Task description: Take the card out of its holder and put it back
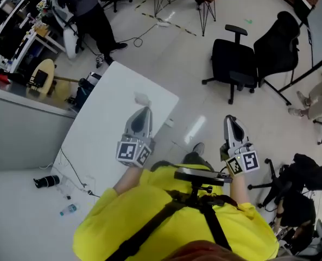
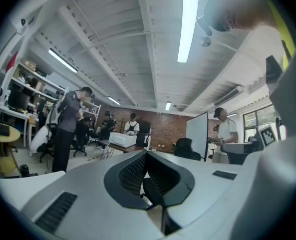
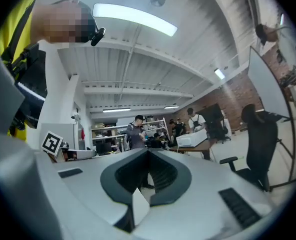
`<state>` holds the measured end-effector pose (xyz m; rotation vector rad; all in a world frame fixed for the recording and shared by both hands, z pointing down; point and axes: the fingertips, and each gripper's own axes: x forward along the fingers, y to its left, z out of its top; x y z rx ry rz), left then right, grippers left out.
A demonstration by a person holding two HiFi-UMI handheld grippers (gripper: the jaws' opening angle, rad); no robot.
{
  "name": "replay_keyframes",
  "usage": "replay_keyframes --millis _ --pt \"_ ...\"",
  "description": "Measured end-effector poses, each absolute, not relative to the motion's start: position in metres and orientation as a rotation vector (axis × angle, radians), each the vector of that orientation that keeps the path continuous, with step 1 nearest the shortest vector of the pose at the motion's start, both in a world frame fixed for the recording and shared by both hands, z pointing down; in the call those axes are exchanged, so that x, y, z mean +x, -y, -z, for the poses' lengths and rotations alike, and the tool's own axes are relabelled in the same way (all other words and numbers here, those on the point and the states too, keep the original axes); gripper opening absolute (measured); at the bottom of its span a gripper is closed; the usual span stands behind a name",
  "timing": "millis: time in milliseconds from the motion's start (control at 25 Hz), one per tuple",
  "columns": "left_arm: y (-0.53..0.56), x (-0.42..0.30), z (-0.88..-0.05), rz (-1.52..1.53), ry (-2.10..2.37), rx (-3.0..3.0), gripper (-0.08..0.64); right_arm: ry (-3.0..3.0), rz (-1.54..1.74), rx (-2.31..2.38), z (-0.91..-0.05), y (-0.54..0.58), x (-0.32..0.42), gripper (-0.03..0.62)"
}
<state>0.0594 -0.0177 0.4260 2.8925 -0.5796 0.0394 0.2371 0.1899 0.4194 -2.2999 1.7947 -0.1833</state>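
Observation:
A small pale object, likely the card holder (image 1: 142,98), lies near the far end of the white table (image 1: 106,129); I cannot make out a card in it. My left gripper (image 1: 145,111) is raised just short of that object, jaws together and empty. My right gripper (image 1: 229,119) is held up to the right, off the table and over the floor, also shut with nothing in it. In the left gripper view the left gripper (image 2: 147,155) points out across the room and up toward the ceiling, as does the right gripper (image 3: 148,152) in its own view. Neither view shows the table.
Two black office chairs (image 1: 234,58) (image 1: 277,45) stand on the floor to the right. A person (image 1: 84,4) stands at the far left by cluttered shelves. A grey counter (image 1: 19,113) borders the table's left side, with a black bottle (image 1: 45,181) and a cable on the floor below.

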Motion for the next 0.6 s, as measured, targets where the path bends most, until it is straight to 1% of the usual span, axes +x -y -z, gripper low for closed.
replay_keyframes --millis 120,240,400,440,480,600 --pt "0.029 0.080 -0.419 -0.027 0.708 2.875 0.005 -1.958 0.212 -2.167 -0.422 -0.145 0.275 0.008" --pt "0.041 0.074 -0.417 -0.012 0.874 2.845 0.005 -2.112 0.281 -2.053 -0.437 -0.100 0.291 0.008" --pt "0.070 0.032 -0.428 -0.045 1.131 2.739 0.005 -2.279 0.349 -1.873 -0.450 -0.034 0.276 0.008" --pt "0.076 0.022 -0.429 -0.041 1.186 2.713 0.005 -2.324 0.359 -1.825 -0.452 -0.017 0.268 0.015" --pt "0.081 0.012 -0.431 -0.041 1.235 2.689 0.005 -2.365 0.371 -1.779 -0.453 -0.001 0.260 0.051" --pt "0.097 -0.017 -0.431 -0.042 1.347 2.633 0.005 -2.455 0.389 -1.681 -0.449 0.043 0.231 0.052"
